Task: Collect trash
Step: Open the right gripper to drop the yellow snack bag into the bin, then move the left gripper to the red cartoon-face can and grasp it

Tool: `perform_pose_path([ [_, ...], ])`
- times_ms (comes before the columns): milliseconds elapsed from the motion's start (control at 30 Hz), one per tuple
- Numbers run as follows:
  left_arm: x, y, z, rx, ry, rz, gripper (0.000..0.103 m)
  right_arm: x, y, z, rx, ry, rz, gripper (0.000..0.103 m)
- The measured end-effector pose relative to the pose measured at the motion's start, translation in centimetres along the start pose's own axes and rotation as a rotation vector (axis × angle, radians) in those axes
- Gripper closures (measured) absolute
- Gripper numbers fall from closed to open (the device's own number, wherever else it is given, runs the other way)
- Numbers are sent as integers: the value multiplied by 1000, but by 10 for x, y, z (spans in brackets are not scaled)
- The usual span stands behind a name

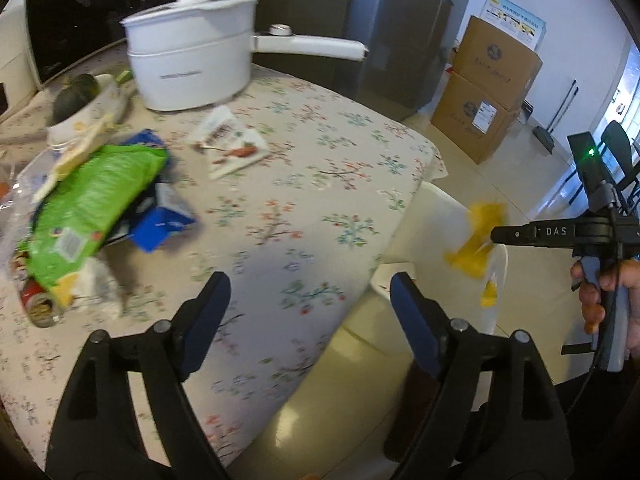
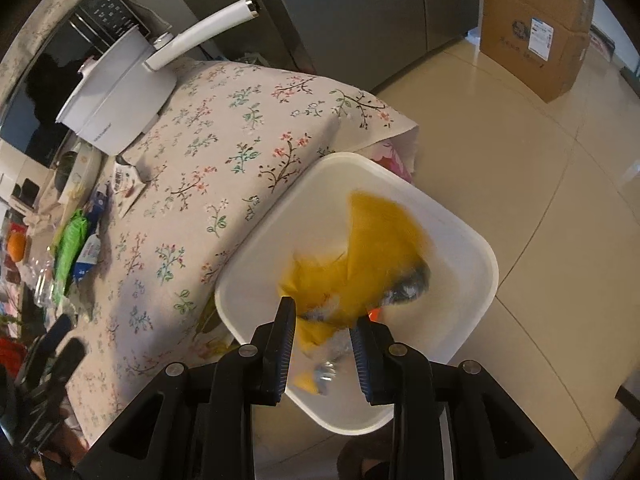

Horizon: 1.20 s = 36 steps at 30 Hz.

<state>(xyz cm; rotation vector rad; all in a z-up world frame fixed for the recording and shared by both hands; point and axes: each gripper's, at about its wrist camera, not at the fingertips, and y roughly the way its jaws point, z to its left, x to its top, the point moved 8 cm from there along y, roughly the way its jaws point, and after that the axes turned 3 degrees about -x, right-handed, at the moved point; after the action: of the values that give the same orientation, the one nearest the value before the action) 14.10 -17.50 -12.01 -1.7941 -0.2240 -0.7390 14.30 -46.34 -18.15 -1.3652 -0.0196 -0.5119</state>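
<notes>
A blurred yellow wrapper (image 2: 360, 256) hangs over the white bin (image 2: 476, 288) beside the table. My right gripper (image 2: 324, 320) sits just above the bin with its jaws partly apart; the wrapper lies between and below the tips, blurred, so I cannot tell if it is gripped. In the left wrist view the right gripper (image 1: 496, 236) points at the yellow wrapper (image 1: 478, 240) over the bin (image 1: 432, 216). My left gripper (image 1: 310, 292) is open and empty above the table edge. A green bag (image 1: 96, 204), blue wrappers (image 1: 160, 224), a white sachet (image 1: 230, 140) and a can (image 1: 38, 300) lie on the table.
A white pot (image 1: 192, 64) with a long handle stands at the back of the floral tablecloth (image 1: 304, 184). A bowl (image 1: 84, 112) is left of it. Cardboard boxes (image 1: 488, 88) stand on the tiled floor (image 2: 520, 160) beyond the table. A grey fridge (image 2: 360, 8) is behind.
</notes>
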Motion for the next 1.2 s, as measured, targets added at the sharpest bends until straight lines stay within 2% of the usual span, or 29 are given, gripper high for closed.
perform_pose_path([
  [33, -1, -5, 5, 6, -6, -2, 19, 0, 0, 0, 2, 6, 1, 73],
  [67, -1, -8, 7, 9, -10, -4, 19, 0, 1, 0, 6, 15, 3, 65],
  [100, -2, -13, 12, 13, -16, -7, 18, 1, 1, 0, 6, 23, 3, 48],
  [167, -2, -21, 23, 24, -24, -17, 16, 3, -1, -2, -11, 37, -14, 26],
  [300, -6, -36, 46, 55, -47, -22, 10, 7, -6, 0, -10, 42, -31, 24],
  [600, -15, -59, 98, 100, -141, -19, 9, 12, -14, 27, -2, 2, -65, 23],
  [867, -17, -86, 163, 183, -271, -61, 6, 16, -28, 84, 22, -99, -131, 20],
  [1200, -22, -86, 226, 256, -351, -43, 6, 19, -27, 164, 38, -223, -172, 18],
])
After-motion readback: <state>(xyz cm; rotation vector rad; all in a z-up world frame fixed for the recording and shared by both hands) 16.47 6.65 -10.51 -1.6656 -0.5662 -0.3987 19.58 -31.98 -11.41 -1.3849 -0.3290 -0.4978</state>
